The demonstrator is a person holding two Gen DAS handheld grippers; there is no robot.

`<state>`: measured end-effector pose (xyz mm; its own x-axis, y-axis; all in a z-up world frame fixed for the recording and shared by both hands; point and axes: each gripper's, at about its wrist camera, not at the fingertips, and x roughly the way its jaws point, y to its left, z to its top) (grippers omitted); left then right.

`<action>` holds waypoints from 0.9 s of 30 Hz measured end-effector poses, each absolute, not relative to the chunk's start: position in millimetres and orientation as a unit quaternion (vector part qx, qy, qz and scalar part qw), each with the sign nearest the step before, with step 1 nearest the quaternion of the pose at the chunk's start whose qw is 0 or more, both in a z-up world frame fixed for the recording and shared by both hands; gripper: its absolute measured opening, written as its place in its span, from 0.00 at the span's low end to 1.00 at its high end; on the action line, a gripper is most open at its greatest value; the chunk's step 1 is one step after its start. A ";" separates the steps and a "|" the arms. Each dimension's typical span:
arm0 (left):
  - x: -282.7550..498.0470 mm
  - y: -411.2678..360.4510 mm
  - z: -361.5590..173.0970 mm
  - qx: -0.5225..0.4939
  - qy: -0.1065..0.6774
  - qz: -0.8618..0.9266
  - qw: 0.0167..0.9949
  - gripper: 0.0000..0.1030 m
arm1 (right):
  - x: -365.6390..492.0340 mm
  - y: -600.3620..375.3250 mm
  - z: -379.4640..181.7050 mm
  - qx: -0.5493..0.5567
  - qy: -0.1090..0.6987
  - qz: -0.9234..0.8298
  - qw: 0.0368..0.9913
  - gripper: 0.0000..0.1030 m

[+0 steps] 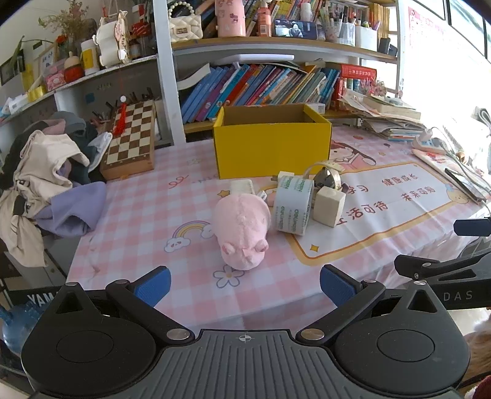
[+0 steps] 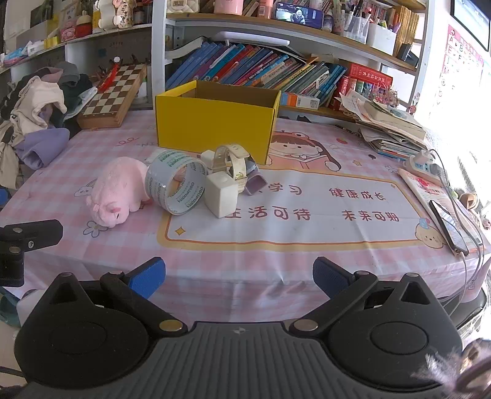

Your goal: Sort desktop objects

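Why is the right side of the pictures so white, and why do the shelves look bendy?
Left wrist view: strong daylight washes out the far right edge past the book pile; the fisheye lens bows the shelves. Right wrist view: the same glare whitens the right edge near the power strip; the yellow box and pink plush pig stay sharp.

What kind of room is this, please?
Most likely a child's study desk at home: leaning children's books on the shelves, a pink cartoon tablecloth, and pen holders above.
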<state>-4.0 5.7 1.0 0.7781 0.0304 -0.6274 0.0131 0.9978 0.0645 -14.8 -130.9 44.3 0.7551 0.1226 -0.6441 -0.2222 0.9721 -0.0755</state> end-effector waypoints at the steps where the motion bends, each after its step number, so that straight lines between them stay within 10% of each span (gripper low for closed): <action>1: -3.8 5.6 0.8 0.033 0.334 0.005 0.942 1.00 | -15.0 -131.1 44.4 -0.074 0.338 0.092 0.934 1.00; 27: -0.7 8.8 -1.6 0.028 0.336 0.000 0.942 1.00 | -10.8 -126.5 44.0 -0.078 0.343 0.089 0.932 1.00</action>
